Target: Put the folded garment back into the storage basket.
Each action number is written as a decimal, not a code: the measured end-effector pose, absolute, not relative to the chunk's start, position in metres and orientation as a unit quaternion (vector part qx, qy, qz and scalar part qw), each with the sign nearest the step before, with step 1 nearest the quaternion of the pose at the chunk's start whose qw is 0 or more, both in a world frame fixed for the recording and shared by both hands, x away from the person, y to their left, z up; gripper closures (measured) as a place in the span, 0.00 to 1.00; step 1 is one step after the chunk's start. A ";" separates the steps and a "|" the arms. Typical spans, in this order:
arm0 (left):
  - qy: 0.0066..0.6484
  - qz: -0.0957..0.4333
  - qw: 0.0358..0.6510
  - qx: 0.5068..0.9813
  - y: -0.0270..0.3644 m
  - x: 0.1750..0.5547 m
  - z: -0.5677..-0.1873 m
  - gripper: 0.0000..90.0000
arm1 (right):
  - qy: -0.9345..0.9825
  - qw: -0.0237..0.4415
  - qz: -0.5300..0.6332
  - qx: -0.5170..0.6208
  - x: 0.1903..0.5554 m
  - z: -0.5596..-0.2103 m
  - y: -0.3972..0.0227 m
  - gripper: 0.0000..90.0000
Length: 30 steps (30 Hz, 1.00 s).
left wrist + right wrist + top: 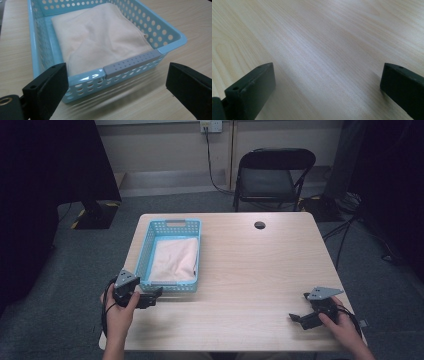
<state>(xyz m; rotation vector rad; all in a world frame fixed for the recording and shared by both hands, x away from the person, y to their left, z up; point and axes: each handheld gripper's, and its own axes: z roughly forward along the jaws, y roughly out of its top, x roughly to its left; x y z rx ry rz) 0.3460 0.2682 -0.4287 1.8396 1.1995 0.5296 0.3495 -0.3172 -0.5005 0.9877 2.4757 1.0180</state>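
The folded cream cloth (100,40) lies inside the light blue basket (145,247), which stands on the left half of the wooden table (250,270), and it fills most of the basket floor. Its near edge rests against the front wall, just behind a small grey perforated strip (132,62) that sits on the rim there. The left gripper (152,296) is just beside this front wall, low over the table, and in the left gripper view its two black jaws stand wide apart with nothing between them, the wall and the cloth straight ahead. I judge that the step in hand is to reach the cloth, or maybe the basket wall itself; which one I cannot say for sure. To do it well, the left gripper should rise first above the rim, because now the jaws are lower than the rim and would only push the basket away. Then it should come down on a raised fold near the front edge of the cloth and close on several layers, not on one thin layer that slips out. The right gripper (299,318) waits well apart at the right near corner of the table, its jaws also apart over bare wood. It could hold the basket so it does not slide.
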 end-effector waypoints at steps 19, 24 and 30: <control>0.479 0.223 0.423 0.736 0.279 0.337 -0.435 0.04 | 0.859 0.144 0.353 0.343 0.349 -0.500 -0.317 0.00; 0.484 0.222 0.425 0.732 0.282 0.336 -0.438 0.04 | 0.859 0.144 0.353 0.343 0.349 -0.500 -0.317 0.00; 0.484 0.217 0.430 0.730 0.285 0.336 -0.441 0.04 | 0.859 0.144 0.353 0.342 0.349 -0.501 -0.317 0.00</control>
